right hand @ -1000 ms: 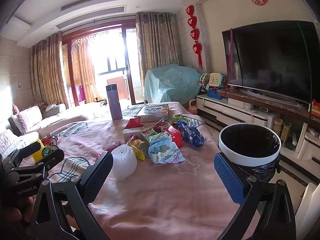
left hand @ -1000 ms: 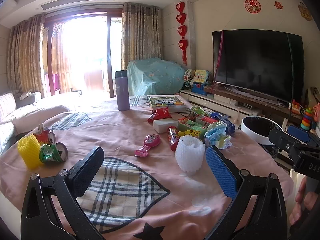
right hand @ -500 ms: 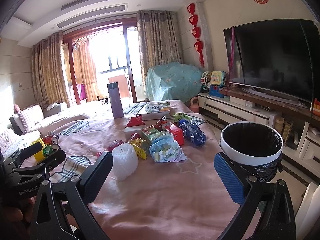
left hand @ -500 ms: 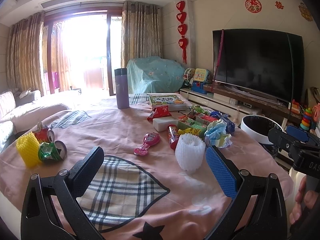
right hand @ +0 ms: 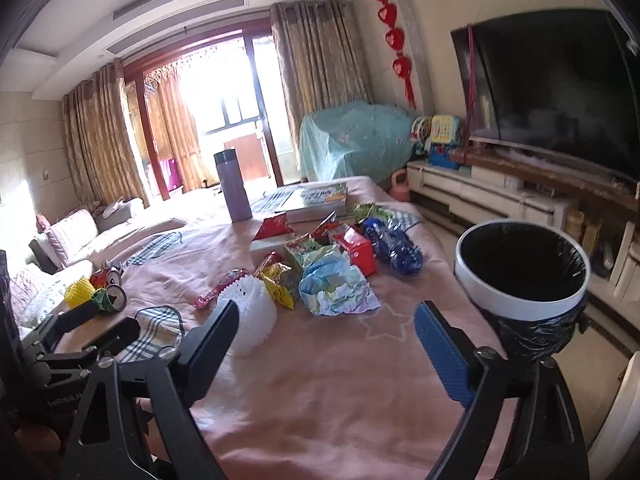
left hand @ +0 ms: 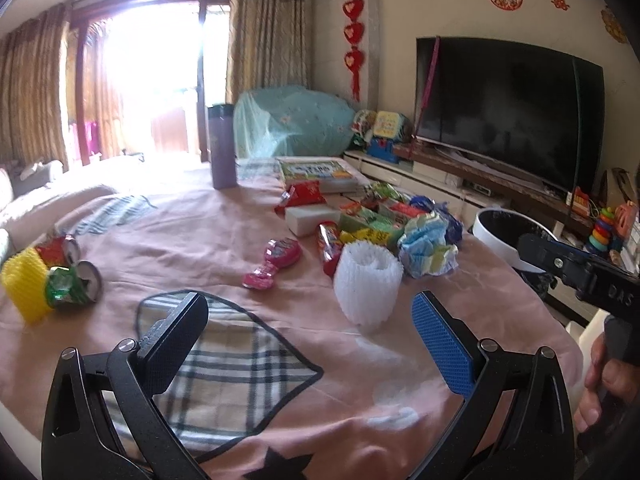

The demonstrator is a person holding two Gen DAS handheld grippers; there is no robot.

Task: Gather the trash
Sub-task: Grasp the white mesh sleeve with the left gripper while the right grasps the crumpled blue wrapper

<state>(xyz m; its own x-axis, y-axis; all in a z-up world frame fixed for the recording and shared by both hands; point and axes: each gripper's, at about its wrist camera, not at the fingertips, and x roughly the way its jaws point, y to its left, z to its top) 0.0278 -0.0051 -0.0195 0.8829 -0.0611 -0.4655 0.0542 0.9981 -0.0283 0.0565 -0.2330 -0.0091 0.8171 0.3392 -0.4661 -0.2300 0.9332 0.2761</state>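
Trash lies on a table under a pink cloth (left hand: 208, 240). A white foam net sleeve (left hand: 367, 284) stands just ahead of my open, empty left gripper (left hand: 306, 334); it also shows in the right wrist view (right hand: 250, 314). Behind it lie a crumpled blue-white wrapper (left hand: 426, 246), a pink wrapper (left hand: 276, 260) and a pile of snack packets (right hand: 320, 252). At the far left are a yellow foam net (left hand: 24, 284) and crushed cans (left hand: 70, 280). The white bin with a black liner (right hand: 522, 272) stands beside the table at the right. My right gripper (right hand: 326, 334) is open and empty above the cloth.
A purple flask (left hand: 222, 146) and a flat box (left hand: 316, 172) stand at the table's far side. A TV (left hand: 508, 116) on a low cabinet with toys fills the right. A sofa (right hand: 68, 240) lies at the left.
Both grippers have moved a little forward and lower over the table, so the foam sleeve and the bin look slightly nearer. Nothing on the table has moved.
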